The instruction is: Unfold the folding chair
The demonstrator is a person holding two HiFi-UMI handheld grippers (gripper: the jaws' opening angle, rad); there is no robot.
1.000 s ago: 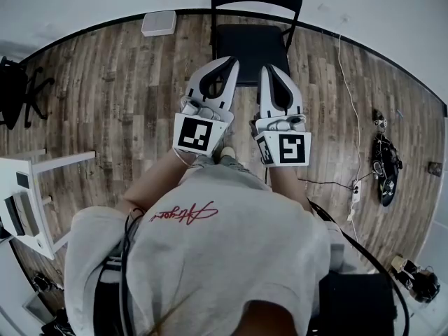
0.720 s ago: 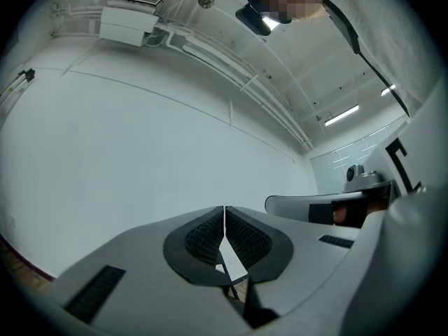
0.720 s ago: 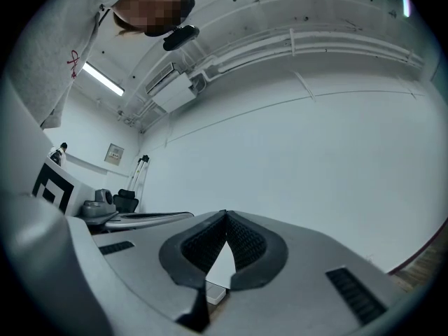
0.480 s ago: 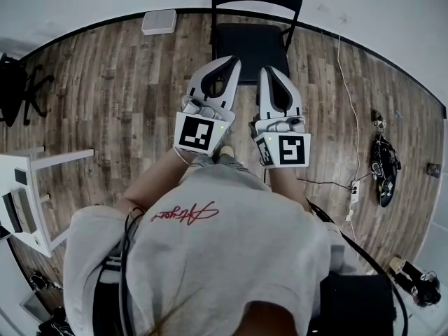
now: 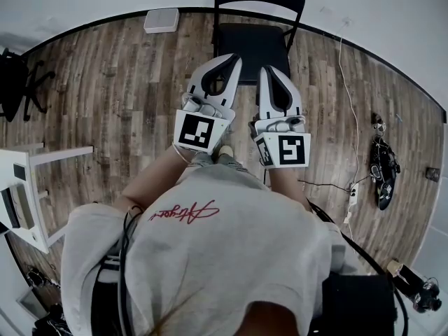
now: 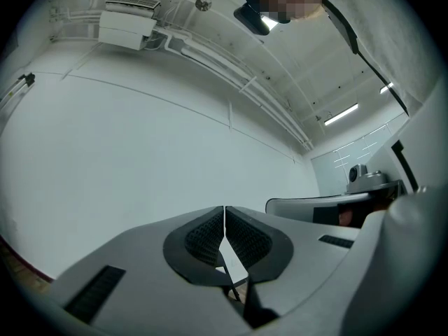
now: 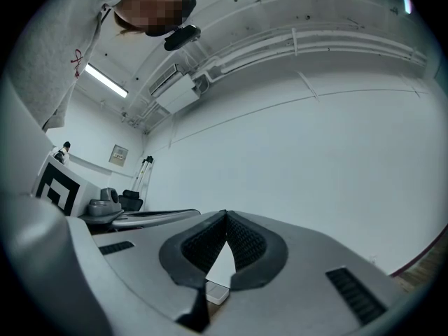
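Note:
A black folding chair stands against the far wall in the head view, seat down and backrest upright. My left gripper and right gripper are held side by side in front of me, just short of the seat's front edge and above the floor. Both are shut with nothing between the jaws. In the left gripper view the left gripper points slightly upward at a bare white wall, tips touching. The right gripper does the same in its own view. The chair is not visible in either gripper view.
Wooden plank floor runs all around. A white stool or small table stands at the left. A black office-chair base is at the far left. A white box lies by the wall. Cables and black gear lie at the right.

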